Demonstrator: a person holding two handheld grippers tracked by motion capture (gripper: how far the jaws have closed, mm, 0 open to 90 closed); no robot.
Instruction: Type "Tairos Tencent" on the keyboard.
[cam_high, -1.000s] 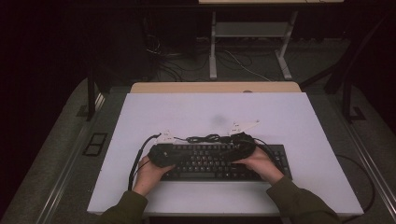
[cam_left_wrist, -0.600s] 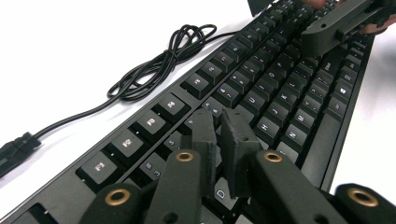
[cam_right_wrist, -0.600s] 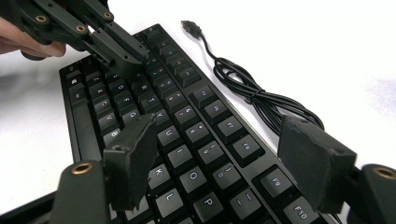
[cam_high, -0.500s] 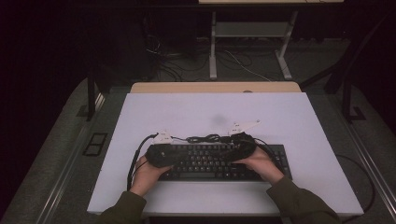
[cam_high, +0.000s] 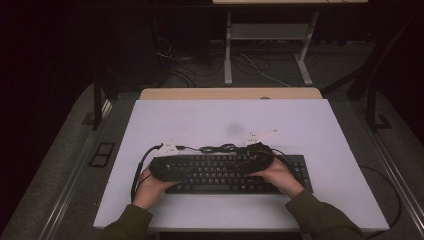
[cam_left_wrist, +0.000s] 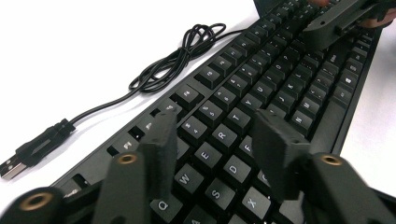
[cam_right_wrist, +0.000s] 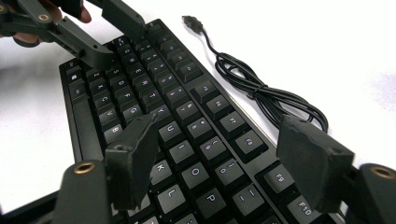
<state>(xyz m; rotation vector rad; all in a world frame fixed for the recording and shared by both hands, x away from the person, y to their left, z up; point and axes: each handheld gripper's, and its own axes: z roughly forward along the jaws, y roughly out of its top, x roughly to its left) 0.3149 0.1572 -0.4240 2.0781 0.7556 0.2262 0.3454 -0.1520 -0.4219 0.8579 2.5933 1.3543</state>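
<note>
Item: black keyboard (cam_high: 235, 173), laid flat near the front edge of the white table (cam_high: 320, 125), its USB cable (cam_left_wrist: 154, 74) coiled just behind it. Left claw (cam_left_wrist: 217, 140) was seen over the Q-W-E-R keys, jaws just opened partway, nothing held. Right claw (cam_right_wrist: 224, 158) was seen over the U-I-O keys, jaws wide, nothing between them. Risk judged: a pad could be caught on neighbouring keys. Claw tips were masked by the hands in the high view
</note>
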